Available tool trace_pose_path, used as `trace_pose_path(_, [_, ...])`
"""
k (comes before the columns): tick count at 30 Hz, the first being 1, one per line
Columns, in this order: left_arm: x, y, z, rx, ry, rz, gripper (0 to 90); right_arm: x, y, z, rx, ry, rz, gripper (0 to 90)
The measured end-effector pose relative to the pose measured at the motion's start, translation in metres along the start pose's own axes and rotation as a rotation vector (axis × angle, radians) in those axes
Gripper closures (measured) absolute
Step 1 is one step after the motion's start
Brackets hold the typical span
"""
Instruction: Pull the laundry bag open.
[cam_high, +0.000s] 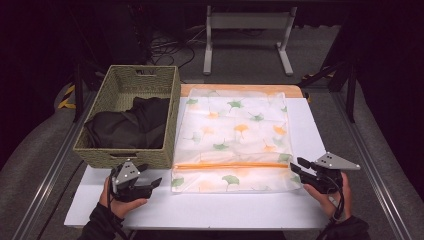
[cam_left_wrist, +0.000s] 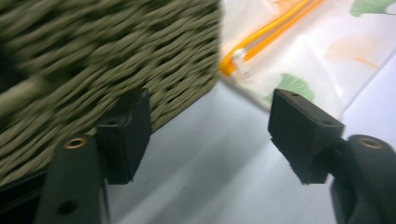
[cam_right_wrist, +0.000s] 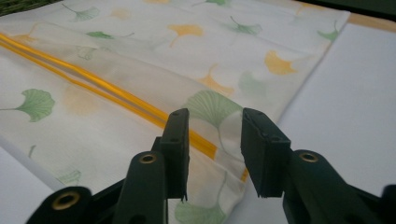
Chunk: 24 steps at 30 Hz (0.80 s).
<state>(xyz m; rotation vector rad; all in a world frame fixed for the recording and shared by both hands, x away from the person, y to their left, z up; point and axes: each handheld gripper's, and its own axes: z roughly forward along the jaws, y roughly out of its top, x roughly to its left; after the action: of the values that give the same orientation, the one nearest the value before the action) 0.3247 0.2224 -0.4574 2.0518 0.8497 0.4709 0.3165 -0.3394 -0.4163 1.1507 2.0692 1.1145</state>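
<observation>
A white mesh bag (cam_high: 235, 130) printed with green and orange leaves lies flat on the white table (cam_high: 210, 210). An orange zipper (cam_high: 230, 165) runs across the bag near its front edge. My left gripper (cam_high: 151, 175) is open just off the bag's front left corner, in front of the woven basket (cam_high: 125, 156). In the left gripper view, the left gripper (cam_left_wrist: 210, 112) is wide open over bare table, with the zipper's end (cam_left_wrist: 266, 32) ahead to the right. My right gripper (cam_high: 298, 166) is open at the zipper's right end. In the right gripper view, the right gripper (cam_right_wrist: 215, 119) straddles the zipper (cam_right_wrist: 116, 95).
The green woven basket holds dark folded clothing (cam_high: 127, 125) and stands against the bag's left side; its wall (cam_left_wrist: 116, 56) is close to my left jaw. Bare white table (cam_right_wrist: 355, 93) lies right of the bag. A metal frame (cam_high: 247, 30) stands beyond the table.
</observation>
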Motion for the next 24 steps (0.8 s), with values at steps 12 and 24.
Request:
trace_pose_path(12, [0.012, -0.017, -0.022, -0.021, 0.040, -0.050, 19.6, 0.043, 0.042, 0.034, -0.005, 0.121, -0.157, 74.1])
trace_pose_path(24, [0.010, -0.024, -0.024, -0.016, 0.030, -0.070, 19.0, 0.096, 0.063, 0.098, 0.122, 0.254, -0.288, 64.8])
